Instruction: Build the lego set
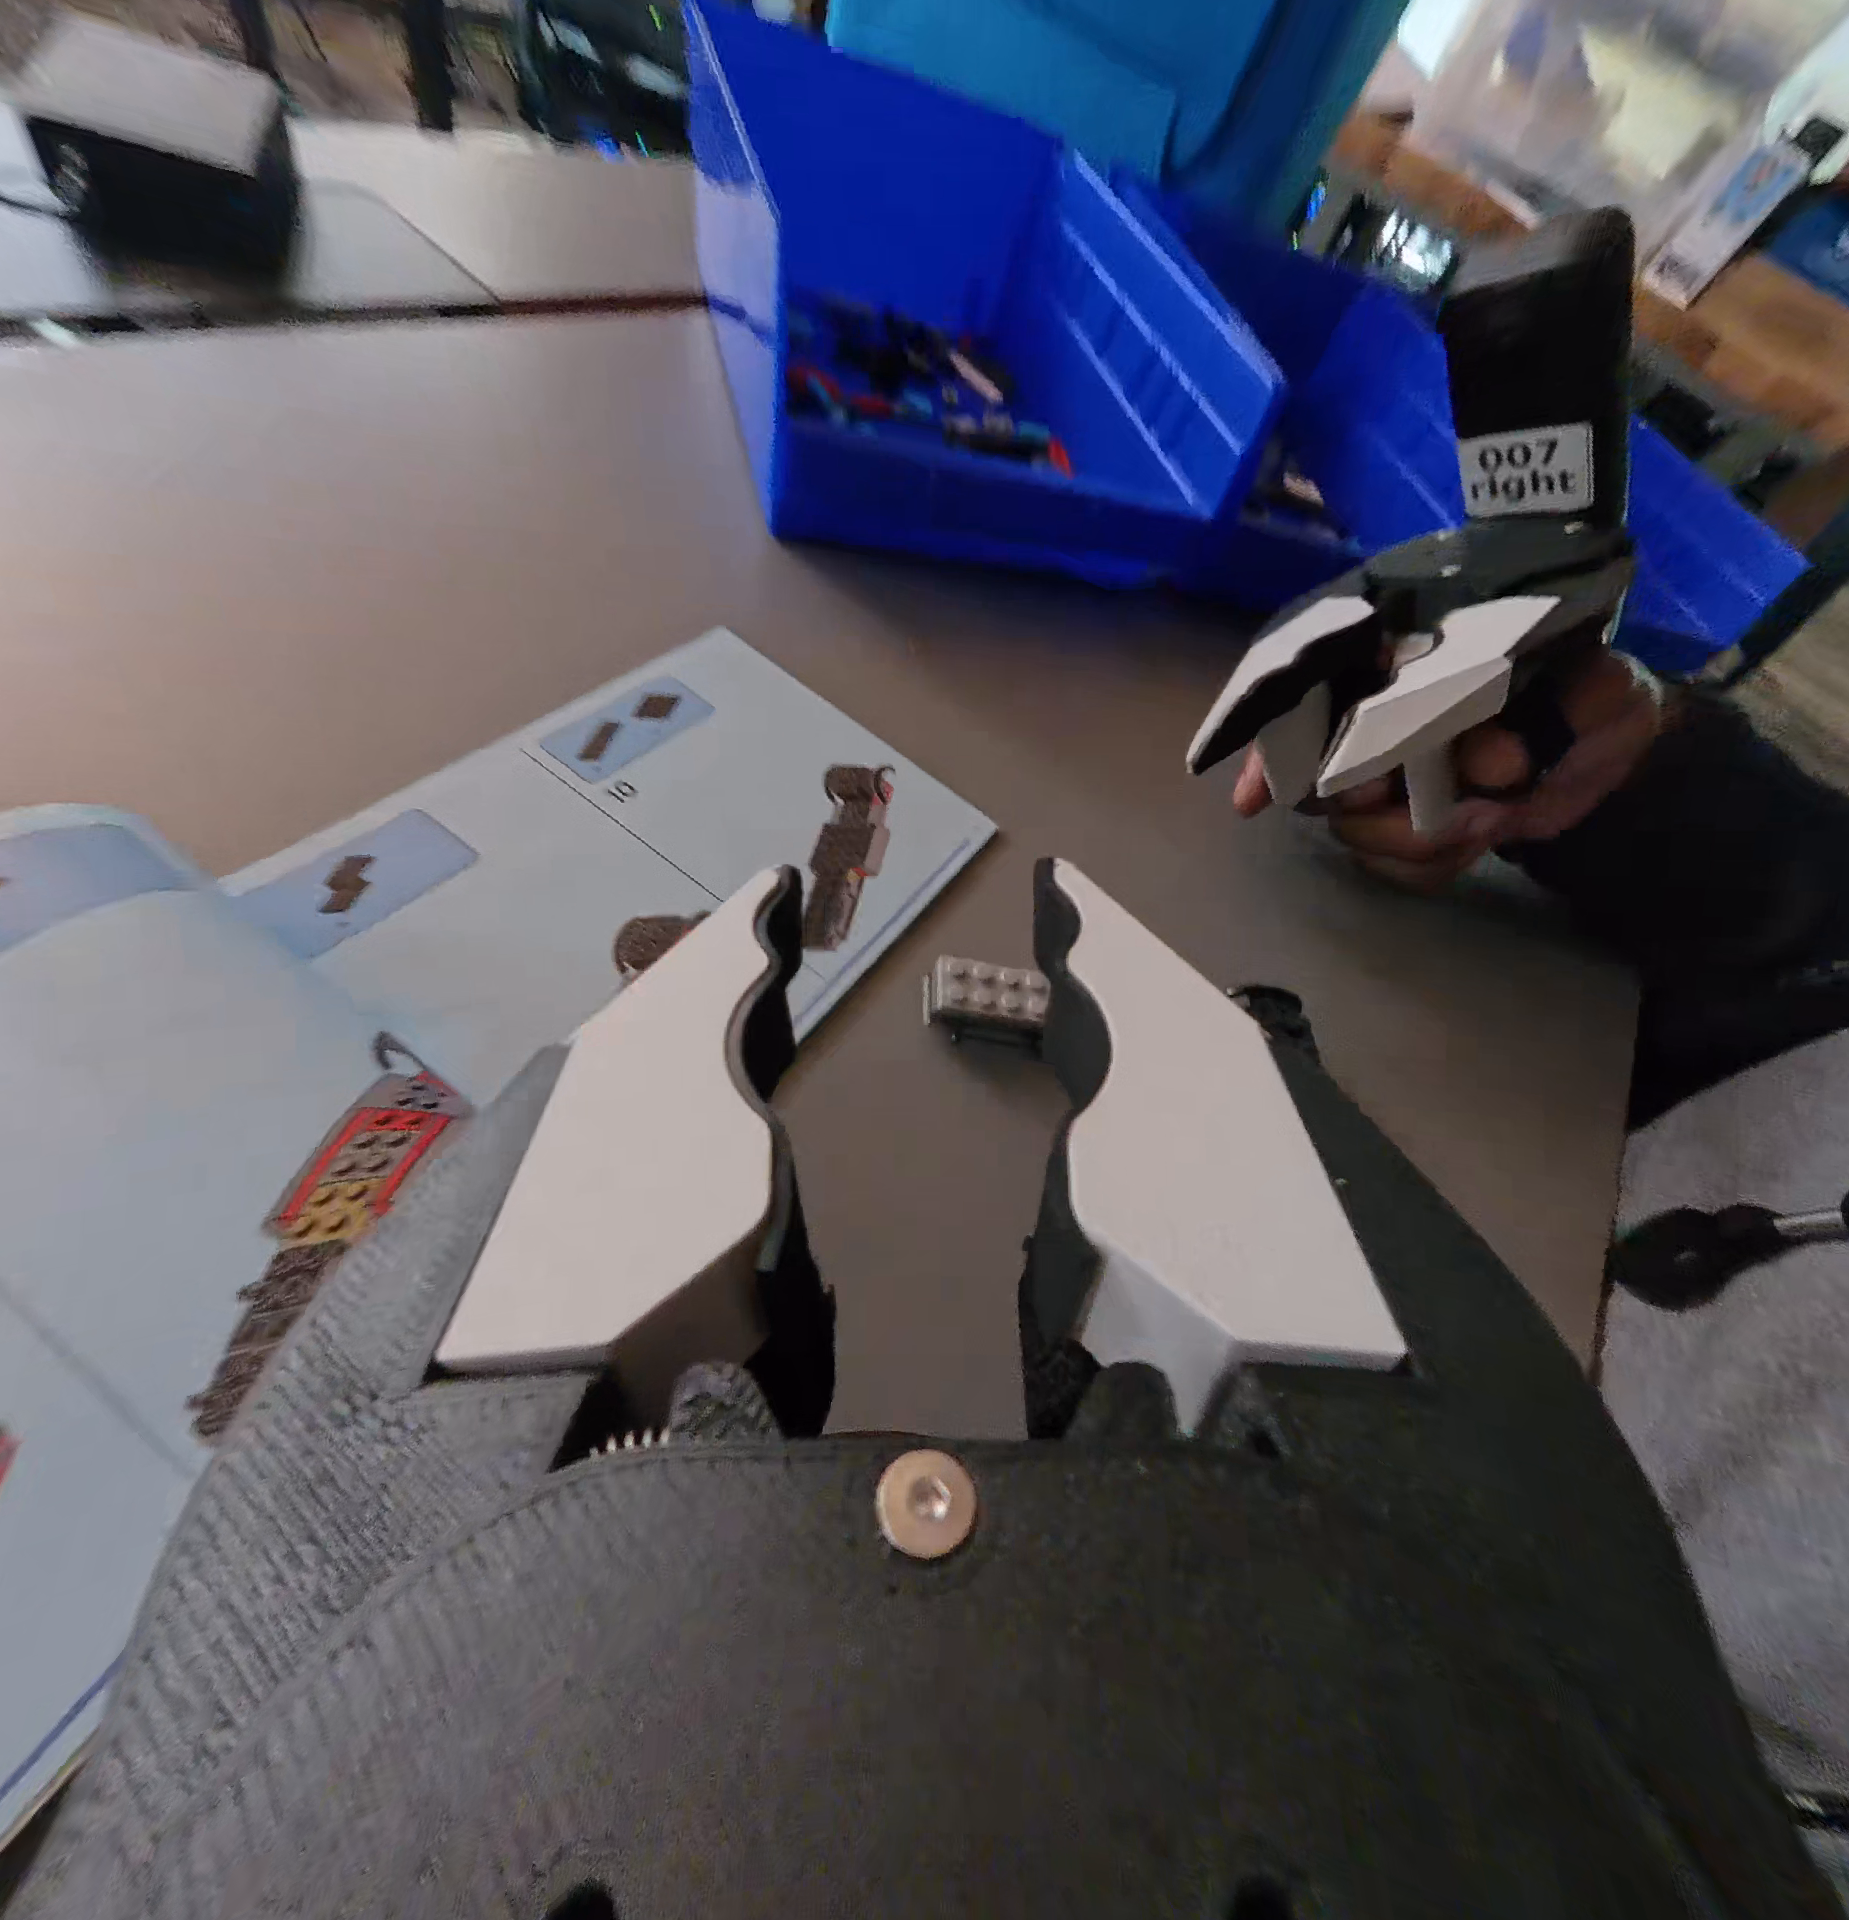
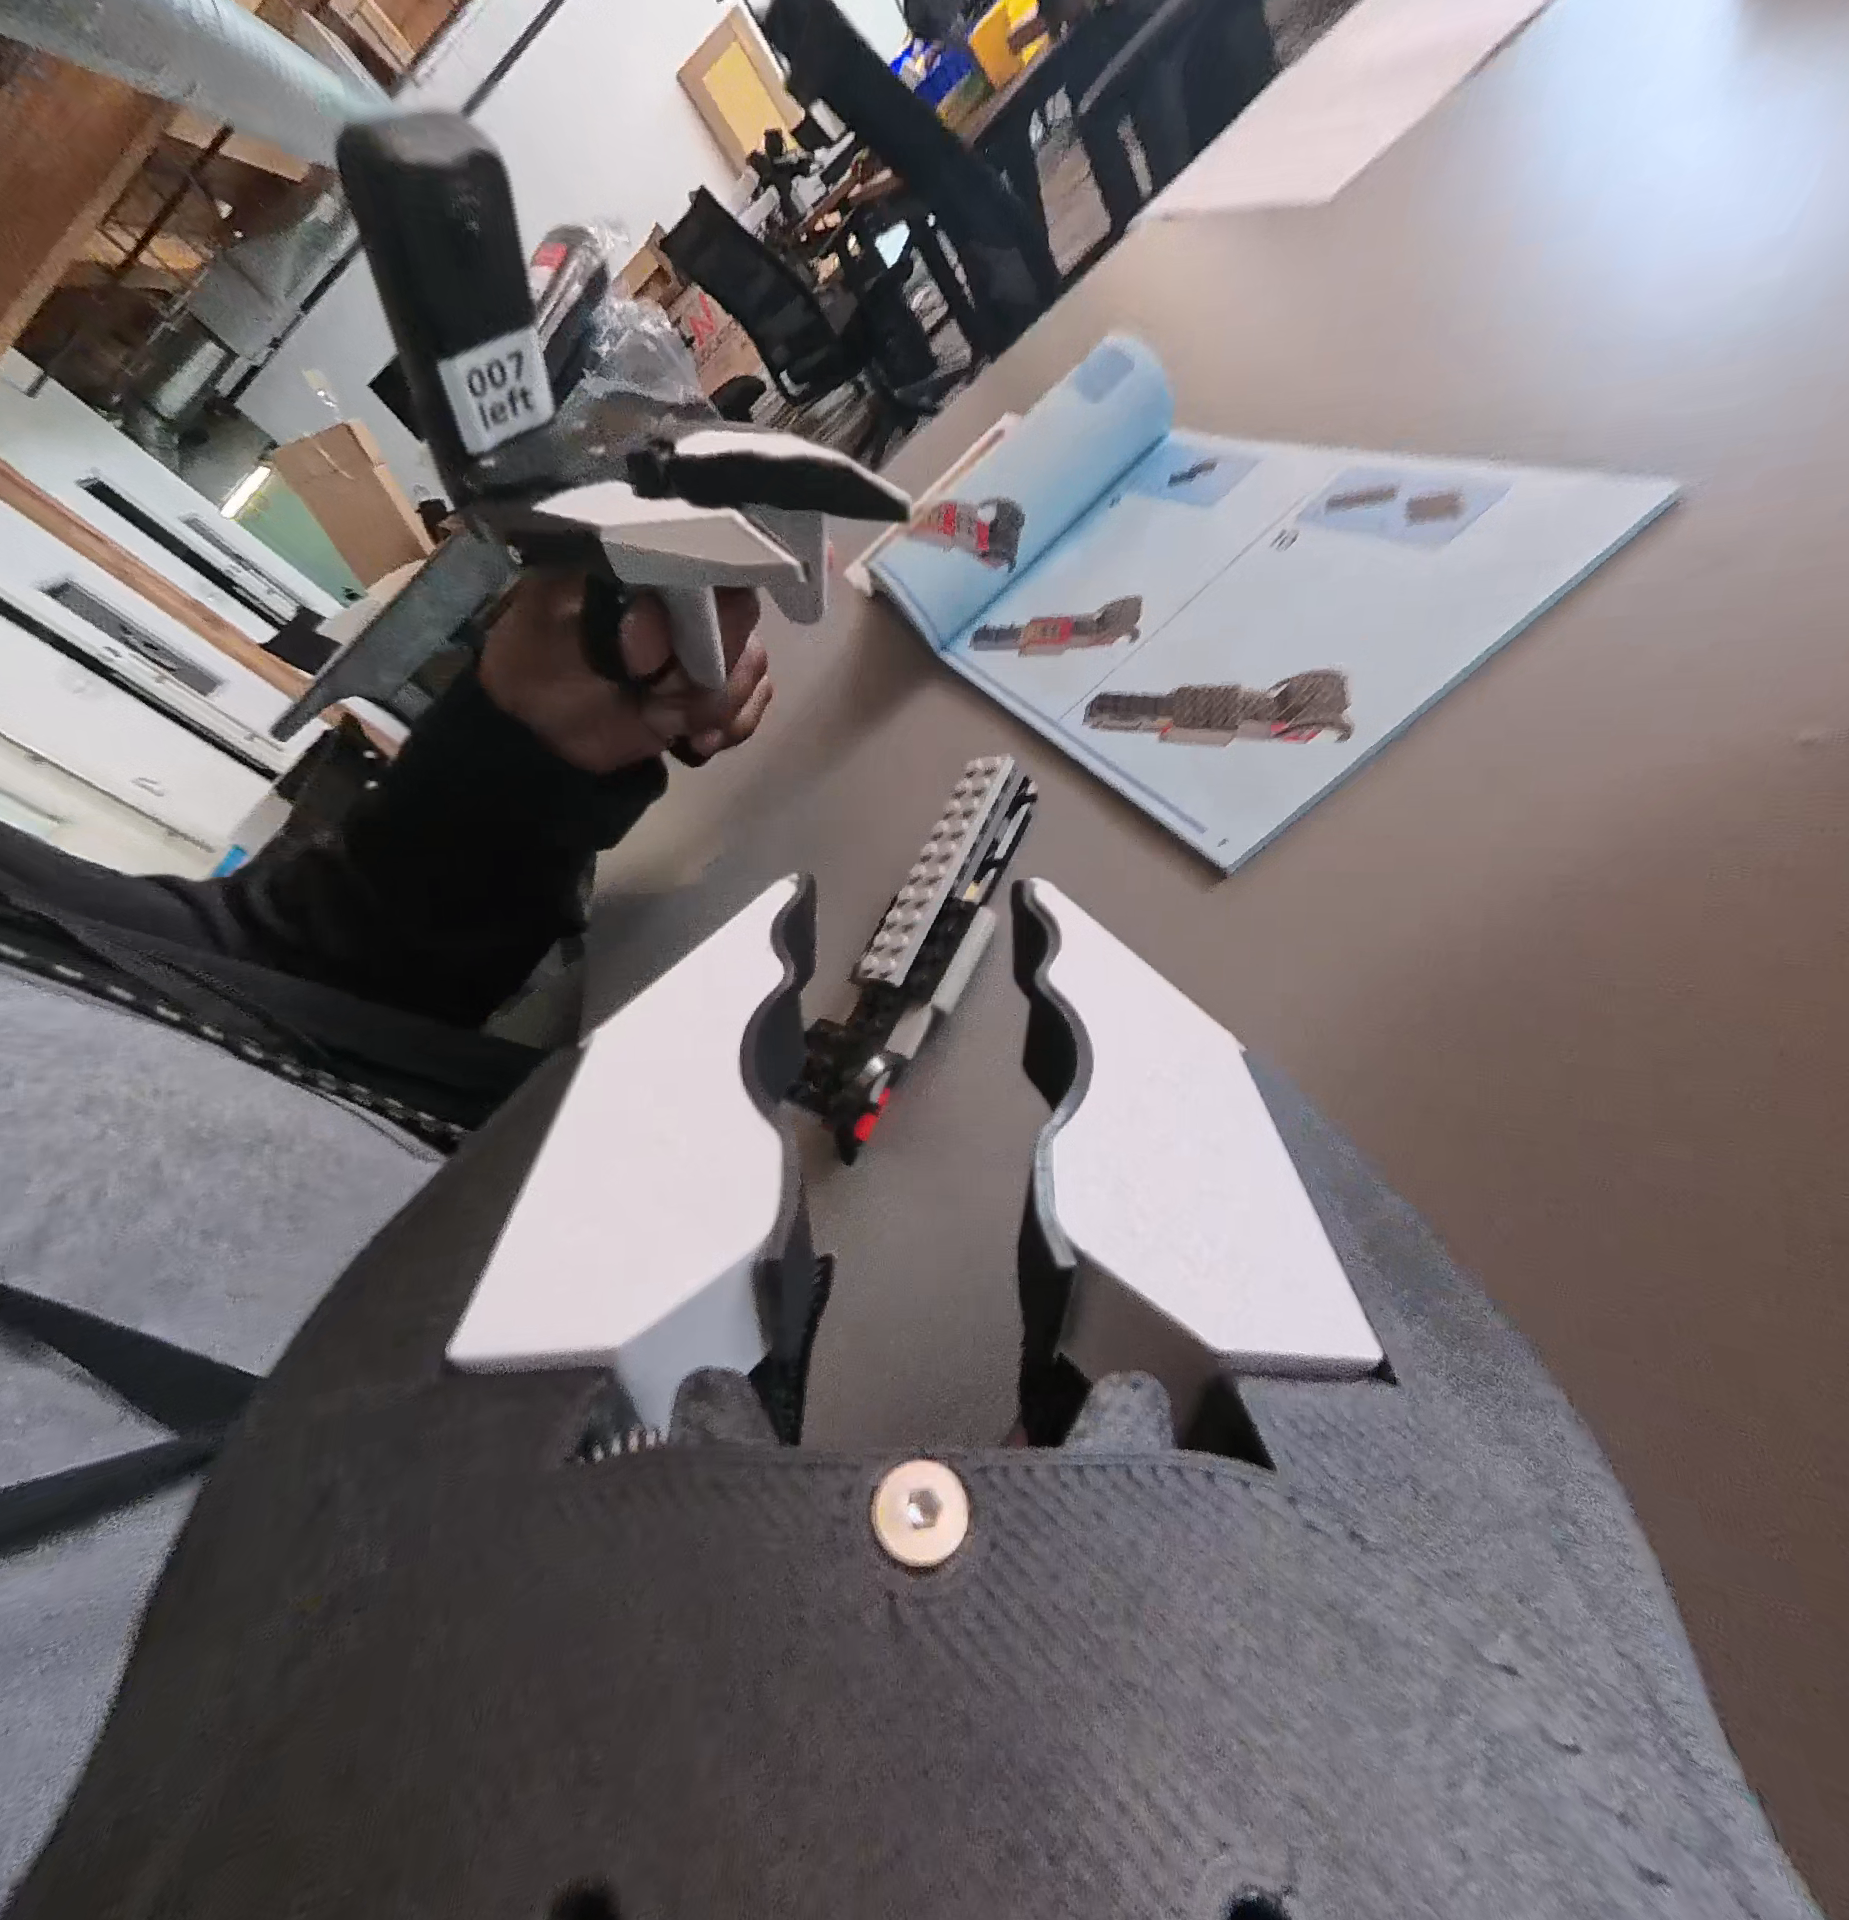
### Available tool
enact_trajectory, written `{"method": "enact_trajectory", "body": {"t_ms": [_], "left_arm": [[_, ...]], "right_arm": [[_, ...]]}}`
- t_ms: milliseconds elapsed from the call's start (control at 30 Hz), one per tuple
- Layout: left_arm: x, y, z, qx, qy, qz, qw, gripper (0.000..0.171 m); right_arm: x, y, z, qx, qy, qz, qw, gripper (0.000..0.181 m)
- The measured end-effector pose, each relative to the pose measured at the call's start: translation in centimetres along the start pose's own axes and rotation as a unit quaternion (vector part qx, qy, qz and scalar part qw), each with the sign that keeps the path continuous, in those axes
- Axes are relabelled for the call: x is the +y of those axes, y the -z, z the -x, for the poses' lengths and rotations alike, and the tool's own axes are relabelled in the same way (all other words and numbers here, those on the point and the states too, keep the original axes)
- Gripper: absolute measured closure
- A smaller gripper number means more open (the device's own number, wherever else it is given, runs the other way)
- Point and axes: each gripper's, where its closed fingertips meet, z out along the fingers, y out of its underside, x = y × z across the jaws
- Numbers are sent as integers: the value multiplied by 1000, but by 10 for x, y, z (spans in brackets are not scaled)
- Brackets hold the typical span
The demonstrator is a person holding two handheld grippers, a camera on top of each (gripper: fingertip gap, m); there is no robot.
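Nearest the lens in the left wrist view, the left gripper fills the lower half of the frame, its two grey fingers spread with nothing between them. Just past its tips, at the centre of the frame, a small grey brick lies studs-up on the brown table, close against the inner edge of the right-hand finger; whether they touch cannot be told. An open instruction booklet lies flat to the left of the brick, reaching the left edge of the frame. At upper centre stands a blue bin with a scatter of small parts in its bottom, and a second blue bin sits to its right.

At the right of that frame a hand holds the right gripper, tips pointing down-left, fingers apart and empty.

In the right wrist view, the right gripper again shows its fingers spread. Between and beyond them, at centre frame, a long grey and black assembly lies on the table, apart from both fingers. The booklet lies at upper right. The left gripper appears at upper left, gripped by a hand.
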Motion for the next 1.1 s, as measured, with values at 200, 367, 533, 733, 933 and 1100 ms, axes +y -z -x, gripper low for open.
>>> {"method": "enact_trajectory", "body": {"t_ms": [200,367,533,733,933,1100], "left_arm": [[-19,12,7,-20,-14,-60,998,112],[-37,3,10,-45,-81,-39,995,99],[-48,-42,10,-31,-191,82,978,87],[-23,-101,29,-9,-242,271,931,80],[-4,-129,48,40,-197,316,927,77],[9,-136,54,55,-184,324,926,77]], "right_arm": [[-16,19,-9,26,44,-31,998,138],[-23,21,-12,32,64,-43,997,135],[-43,17,-21,42,117,-42,991,134],[-58,-1,-34,50,166,-12,985,134],[-56,-20,-53,56,170,-4,984,134],[-58,-19,-58,51,155,-22,986,135]]}}
